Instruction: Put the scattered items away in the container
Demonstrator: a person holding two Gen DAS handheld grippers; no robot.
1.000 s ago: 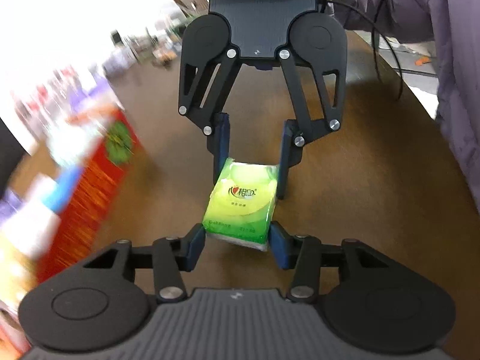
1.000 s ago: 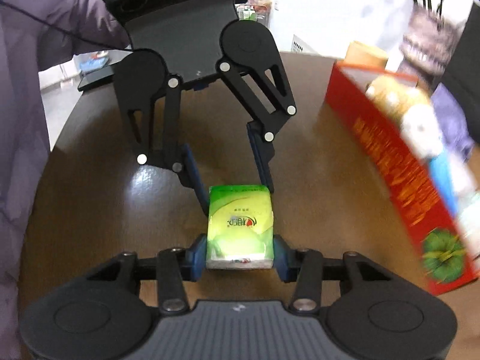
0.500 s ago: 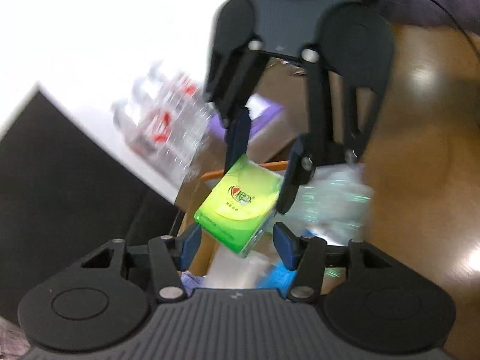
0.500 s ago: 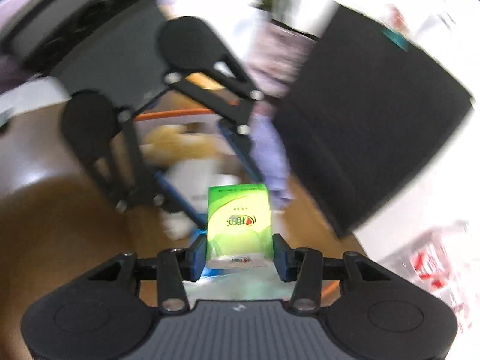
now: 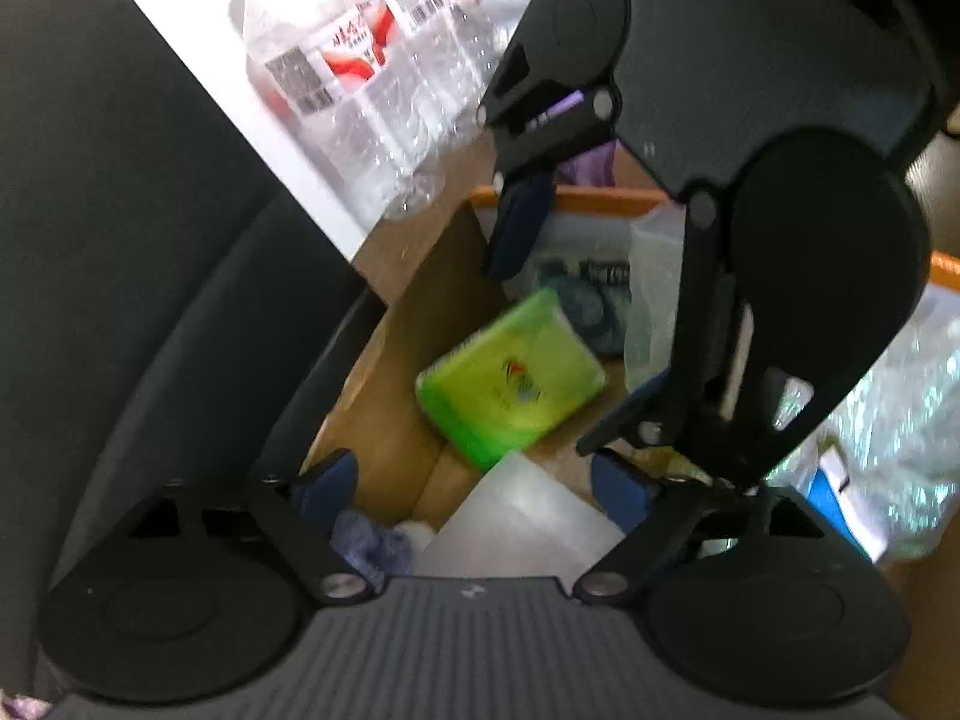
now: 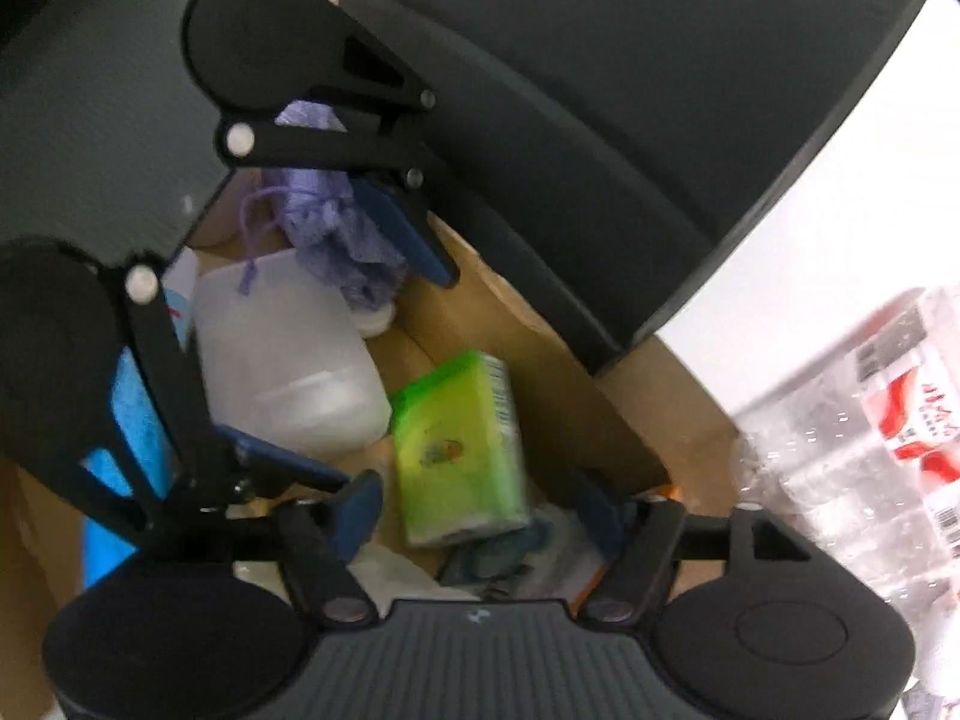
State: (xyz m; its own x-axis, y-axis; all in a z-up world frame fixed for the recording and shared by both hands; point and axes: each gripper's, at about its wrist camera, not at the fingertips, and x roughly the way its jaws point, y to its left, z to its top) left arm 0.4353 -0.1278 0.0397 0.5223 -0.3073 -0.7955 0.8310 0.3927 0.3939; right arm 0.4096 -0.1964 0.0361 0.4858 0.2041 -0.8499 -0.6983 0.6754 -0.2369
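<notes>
While both claws hang over the cardboard box (image 5: 414,324), its contents sit crowded: translucent plastic jug (image 6: 282,360), purple knit pouch (image 6: 336,228), blue item, crinkly wrap. Green tissue pack (image 5: 510,381) lies tilted inside the box, btwn the jug and box wall, blurred, apparently dropping or just landed. Left claw (image 5: 474,489) and right claw (image 6: 480,501): jaws opening, pads clear of pack, nothing gripped. Handling est.: pack is light, soft, compressible, w/ slick film wrap; grip across the narrow sides, mid-length. Appearance: lime-green wrapper, small logo, white end.
</notes>
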